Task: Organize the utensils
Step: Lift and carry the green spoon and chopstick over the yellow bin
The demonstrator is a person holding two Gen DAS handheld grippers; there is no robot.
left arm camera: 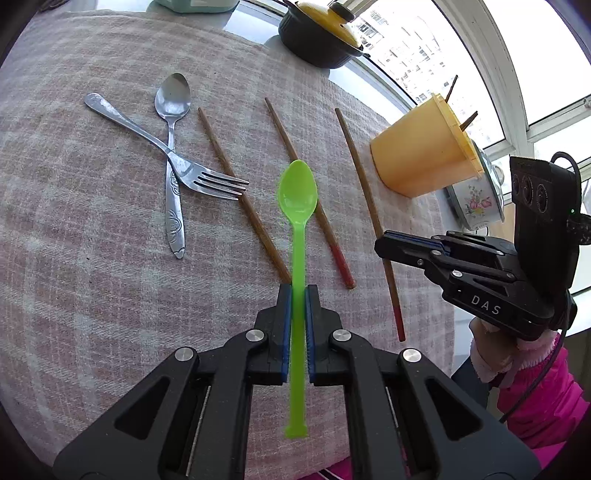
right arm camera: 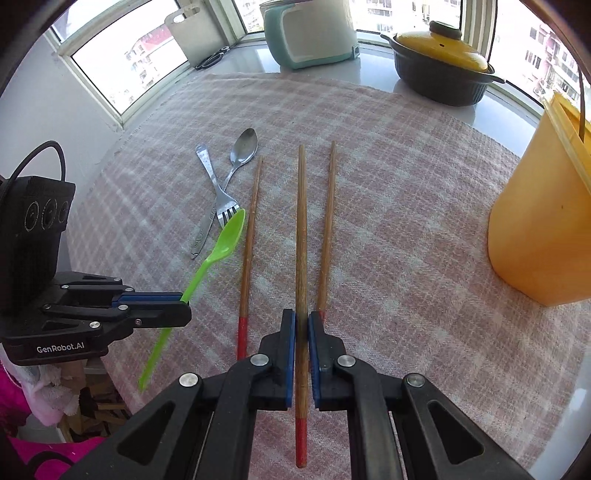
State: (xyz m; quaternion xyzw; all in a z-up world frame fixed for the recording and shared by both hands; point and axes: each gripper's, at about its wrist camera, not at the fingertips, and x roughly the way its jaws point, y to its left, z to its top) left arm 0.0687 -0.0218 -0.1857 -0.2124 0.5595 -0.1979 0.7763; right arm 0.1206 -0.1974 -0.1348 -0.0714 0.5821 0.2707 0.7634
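Note:
My left gripper (left arm camera: 297, 291) is shut on a green plastic spoon (left arm camera: 297, 192) and holds it above the cloth; it also shows in the right wrist view (right arm camera: 184, 304) with the spoon (right arm camera: 231, 232). My right gripper (right arm camera: 302, 317) is shut on a wooden chopstick (right arm camera: 301, 221) with a red end; it shows in the left wrist view (left arm camera: 384, 245) with the chopstick (left arm camera: 360, 166). Two more chopsticks (right arm camera: 251, 221) (right arm camera: 328, 221) lie on the cloth. A metal fork (left arm camera: 192, 173) lies crossed over a metal spoon (left arm camera: 172, 110). A yellow holder cup (left arm camera: 424, 155) with sticks in it stands at the right.
A pink plaid cloth (right arm camera: 406, 206) covers the table. A black pot with a yellow lid (right arm camera: 441, 62) and a teal appliance (right arm camera: 310, 33) stand on the sill at the back. A flowered white pot (left arm camera: 476, 199) stands behind the cup.

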